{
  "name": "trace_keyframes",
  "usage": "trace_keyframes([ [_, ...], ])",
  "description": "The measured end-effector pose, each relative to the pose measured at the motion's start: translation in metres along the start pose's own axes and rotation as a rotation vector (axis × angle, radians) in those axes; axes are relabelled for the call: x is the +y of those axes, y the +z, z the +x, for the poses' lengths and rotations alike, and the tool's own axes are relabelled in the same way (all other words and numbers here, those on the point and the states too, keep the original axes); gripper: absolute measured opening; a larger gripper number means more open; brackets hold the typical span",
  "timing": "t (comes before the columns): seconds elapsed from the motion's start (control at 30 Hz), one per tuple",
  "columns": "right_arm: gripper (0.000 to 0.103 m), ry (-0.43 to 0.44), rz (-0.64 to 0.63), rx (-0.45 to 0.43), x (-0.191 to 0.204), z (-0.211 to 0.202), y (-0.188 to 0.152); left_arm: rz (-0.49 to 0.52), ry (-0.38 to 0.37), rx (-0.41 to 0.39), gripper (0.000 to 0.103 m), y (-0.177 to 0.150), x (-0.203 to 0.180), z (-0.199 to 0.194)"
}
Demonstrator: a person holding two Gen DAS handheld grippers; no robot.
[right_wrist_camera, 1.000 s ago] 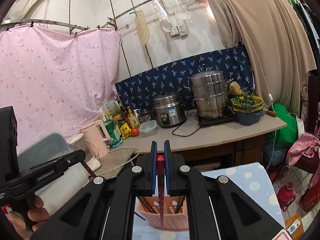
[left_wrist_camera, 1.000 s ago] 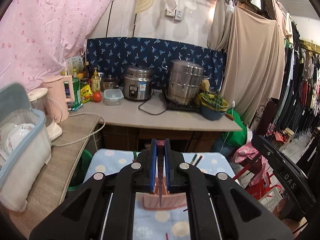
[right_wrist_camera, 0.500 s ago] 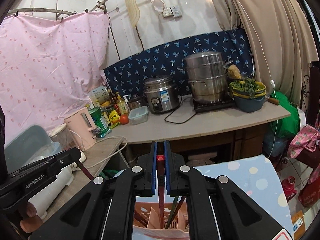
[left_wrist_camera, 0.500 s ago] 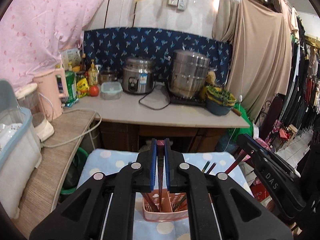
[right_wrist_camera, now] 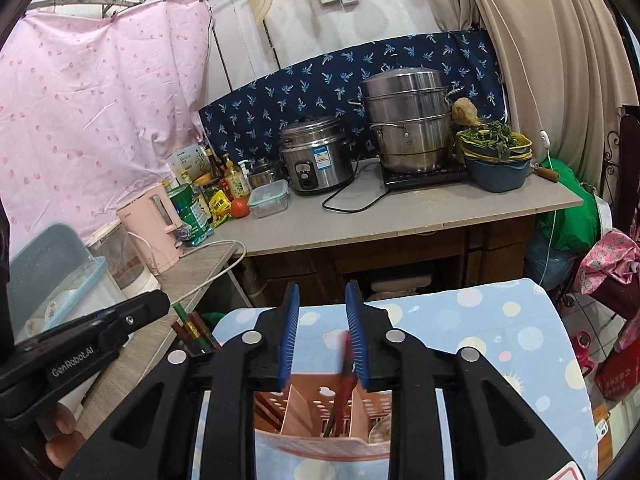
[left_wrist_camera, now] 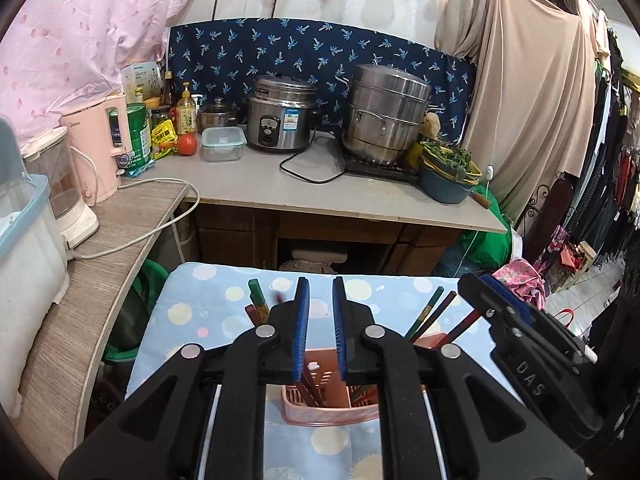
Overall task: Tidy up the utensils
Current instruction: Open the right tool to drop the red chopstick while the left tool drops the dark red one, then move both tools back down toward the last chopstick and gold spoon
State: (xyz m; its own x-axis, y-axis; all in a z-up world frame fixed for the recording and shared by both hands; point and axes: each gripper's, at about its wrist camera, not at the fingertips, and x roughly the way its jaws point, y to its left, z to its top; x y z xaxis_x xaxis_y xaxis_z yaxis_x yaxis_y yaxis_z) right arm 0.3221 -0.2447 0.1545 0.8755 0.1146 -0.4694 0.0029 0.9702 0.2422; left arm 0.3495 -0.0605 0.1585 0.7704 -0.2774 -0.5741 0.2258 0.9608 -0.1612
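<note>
A pink slotted utensil holder (left_wrist_camera: 320,410) stands on a blue dotted cloth (left_wrist_camera: 224,312); it also shows in the right wrist view (right_wrist_camera: 316,424). Several red and green chopsticks (left_wrist_camera: 430,314) stand in it. My left gripper (left_wrist_camera: 318,328) is open and empty just above the holder. My right gripper (right_wrist_camera: 322,340) is open above the holder too; a red chopstick (right_wrist_camera: 345,372) leans against its right pad, dropping into a compartment. Each gripper shows at the edge of the other's view.
A counter (left_wrist_camera: 304,196) behind holds a rice cooker (left_wrist_camera: 280,120), a steel steamer pot (left_wrist_camera: 386,116), a bowl of greens (left_wrist_camera: 448,170) and bottles. A pink kettle (left_wrist_camera: 104,148) and a dish box (left_wrist_camera: 24,240) stand on the left shelf.
Both grippers have come down over the holder and opened, letting go of the chopsticks they held. The chopsticks now stand in the holder.
</note>
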Motion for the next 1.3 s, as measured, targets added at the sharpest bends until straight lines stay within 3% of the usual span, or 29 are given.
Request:
trace_keyframes([
  [0.1, 0.03, 0.004, 0.003, -0.015, -0.001, -0.013, 0.0, -0.003, 0.006, -0.006, 0.026, -0.003, 0.0, -0.007],
  [0.63, 0.035, 0.014, -0.021, -0.008, 0.006, -0.089, -0.037, 0.068, 0.091, -0.032, 0.036, -0.036, -0.012, -0.069],
  [1.3, 0.035, -0.025, -0.14, 0.125, 0.028, -0.17, -0.171, 0.07, 0.121, 0.109, 0.036, -0.16, -0.002, -0.109],
])
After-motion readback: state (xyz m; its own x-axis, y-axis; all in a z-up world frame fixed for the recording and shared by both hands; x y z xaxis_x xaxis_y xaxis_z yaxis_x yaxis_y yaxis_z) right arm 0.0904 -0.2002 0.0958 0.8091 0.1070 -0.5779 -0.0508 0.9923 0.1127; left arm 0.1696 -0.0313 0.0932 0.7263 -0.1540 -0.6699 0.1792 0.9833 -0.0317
